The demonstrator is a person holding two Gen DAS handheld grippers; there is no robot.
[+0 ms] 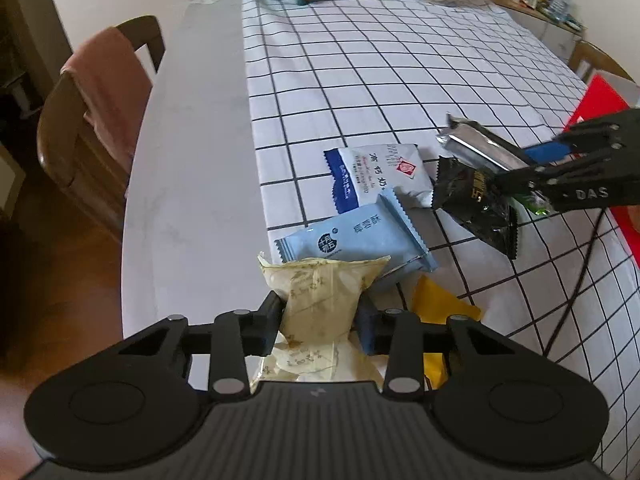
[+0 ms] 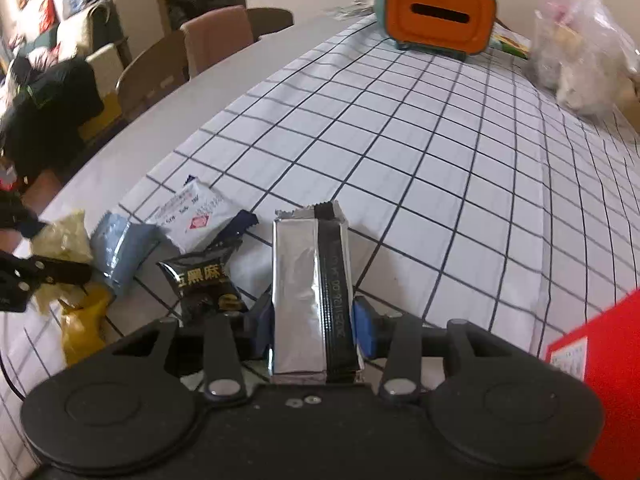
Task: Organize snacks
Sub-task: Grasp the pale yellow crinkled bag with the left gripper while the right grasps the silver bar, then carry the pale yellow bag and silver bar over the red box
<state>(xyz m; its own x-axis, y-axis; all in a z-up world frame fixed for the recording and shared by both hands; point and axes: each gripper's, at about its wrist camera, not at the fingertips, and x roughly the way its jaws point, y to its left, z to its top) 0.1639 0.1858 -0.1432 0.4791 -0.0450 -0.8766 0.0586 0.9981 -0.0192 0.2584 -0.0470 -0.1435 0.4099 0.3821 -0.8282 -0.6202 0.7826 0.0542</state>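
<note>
Snacks in both hands right now, so let me call it from the near end outward. My left gripper point(image 1: 322, 322) has its fingers clamped on a cream packet point(image 1: 320, 300), pinched across its middle, the crinkly wrapper bulging above and below. It looks light and soft; I'd judge a squeeze any harder could crush what's inside. My right gripper point(image 2: 312, 320) is closed on a silver packet point(image 2: 310, 292) with a black stripe down it, held by its lower half and standing out along the fingers. That one looks flat and fairly stiff, foil likely slippery, so gripping across the narrow sides seems right.

Just past the cream packet, on the desk point(image 1: 192, 160), lies a yellow packet point(image 1: 444, 304), partly hidden under the left gripper. Next out, a pale blue packet point(image 1: 360, 240) overlaps the corner of a white packet point(image 1: 380, 172) with blue print. Beside them sits a black packet point(image 2: 204, 284) with gold lettering, glossy and puffy. All rest on the checked cloth point(image 1: 400, 80), bunched near its edge.

Off right, a red box point(image 2: 612, 360) touches the cloth's corner. Far end: an orange and teal box point(image 2: 436, 12) and a clear bag point(image 2: 580, 40).
</note>
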